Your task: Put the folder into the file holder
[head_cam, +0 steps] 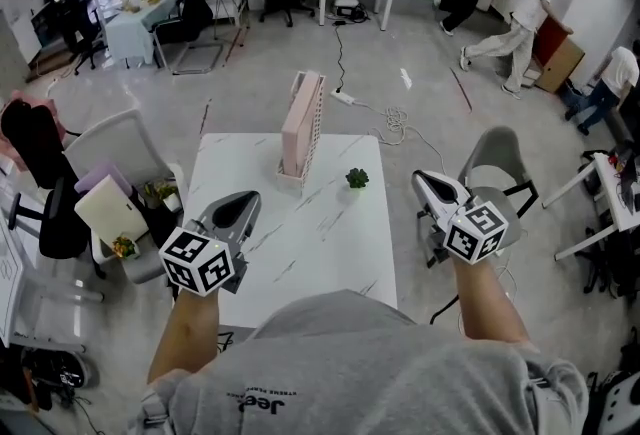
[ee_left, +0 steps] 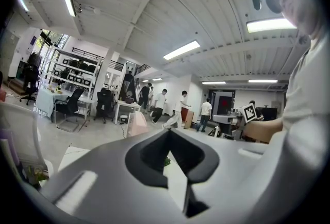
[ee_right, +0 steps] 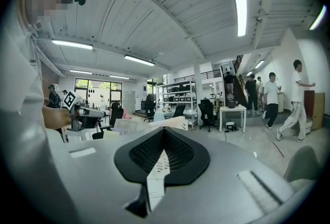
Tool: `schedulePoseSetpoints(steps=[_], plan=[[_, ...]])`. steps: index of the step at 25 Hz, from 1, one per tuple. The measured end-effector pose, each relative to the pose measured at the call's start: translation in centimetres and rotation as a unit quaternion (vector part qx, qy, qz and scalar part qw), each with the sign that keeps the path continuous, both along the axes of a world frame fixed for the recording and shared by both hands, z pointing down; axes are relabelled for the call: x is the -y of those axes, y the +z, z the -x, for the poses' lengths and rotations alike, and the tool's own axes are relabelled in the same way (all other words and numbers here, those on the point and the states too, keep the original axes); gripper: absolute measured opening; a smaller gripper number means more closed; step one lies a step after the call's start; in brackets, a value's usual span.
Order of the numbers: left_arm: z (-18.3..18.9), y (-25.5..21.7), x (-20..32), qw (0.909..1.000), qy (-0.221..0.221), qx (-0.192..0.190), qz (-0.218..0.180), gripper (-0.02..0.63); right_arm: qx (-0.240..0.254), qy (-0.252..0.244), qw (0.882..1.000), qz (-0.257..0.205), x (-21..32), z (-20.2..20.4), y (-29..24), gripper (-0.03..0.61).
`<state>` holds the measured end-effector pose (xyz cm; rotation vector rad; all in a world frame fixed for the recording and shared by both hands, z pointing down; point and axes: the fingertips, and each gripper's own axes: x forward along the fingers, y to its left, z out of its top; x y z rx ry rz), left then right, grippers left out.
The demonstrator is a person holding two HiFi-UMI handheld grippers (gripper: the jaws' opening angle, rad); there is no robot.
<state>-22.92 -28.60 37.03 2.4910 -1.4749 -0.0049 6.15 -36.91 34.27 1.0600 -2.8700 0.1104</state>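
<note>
A pink file holder (head_cam: 303, 126) stands upright at the far edge of the white marble table (head_cam: 330, 243); in the left gripper view it shows as a pink file holder (ee_left: 136, 124) past the jaws. I cannot tell whether a folder is inside it. My left gripper (head_cam: 243, 199) hovers over the table's near left edge, shut and empty, and its jaws meet at the tip in its own view (ee_left: 167, 133). My right gripper (head_cam: 428, 179) hangs just off the table's right edge, also shut with nothing in it (ee_right: 164, 129).
A small green plant (head_cam: 357, 179) sits on the table right of the holder. Cream and purple flat items (head_cam: 105, 205) lean in a bin at the table's left, beside a grey chair (head_cam: 115, 148). Another grey chair (head_cam: 495, 163) stands at the right. People move at the back right.
</note>
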Motion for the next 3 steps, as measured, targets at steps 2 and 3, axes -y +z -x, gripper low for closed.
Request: schedulePoseSetpoints(steps=[2,3], plan=[[-0.08,0.02,0.09,1.0000,0.002,0.000,0.001,0.058,-0.001,0.000,1.000,0.000,0.10,-0.07,-0.03,0.003],[-0.13,0.02,0.15,1.0000,0.002,0.001,0.001,0.058,-0.001,0.001,1.000,0.000,0.17,-0.11,-0.04,0.003]])
